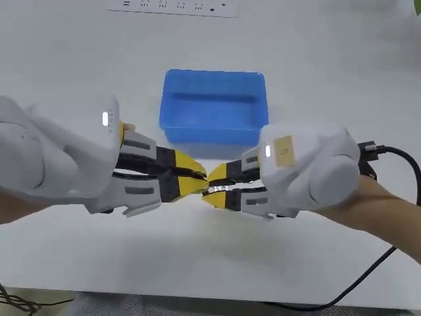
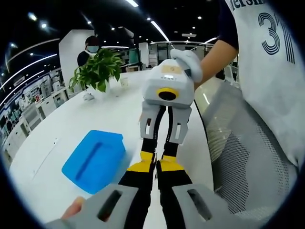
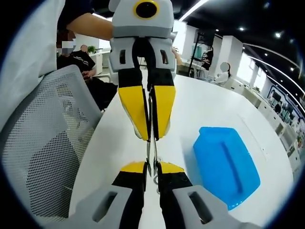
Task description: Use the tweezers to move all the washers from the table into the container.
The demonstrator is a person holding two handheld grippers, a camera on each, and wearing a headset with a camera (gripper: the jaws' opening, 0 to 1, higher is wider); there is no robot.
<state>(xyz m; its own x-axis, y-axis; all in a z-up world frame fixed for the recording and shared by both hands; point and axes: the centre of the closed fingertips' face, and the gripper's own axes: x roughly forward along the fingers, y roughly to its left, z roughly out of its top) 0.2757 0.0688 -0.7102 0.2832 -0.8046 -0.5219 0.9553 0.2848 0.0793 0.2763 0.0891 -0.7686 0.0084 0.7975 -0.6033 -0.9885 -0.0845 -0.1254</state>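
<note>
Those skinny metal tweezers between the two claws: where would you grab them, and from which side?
Probably grip the tweezers on their two flat outer faces, near mid-length, coming in along their length. They are a thin strip seen edge-on, so jaws closing across the flats should hold and squeeze them, as the left gripper does.

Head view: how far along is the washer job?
Done: nothing, the blue container looks empty. In hand: tweezers pinched between the left gripper and right gripper, fingers meeting tip to tip. Left: moving all the washers.
</note>
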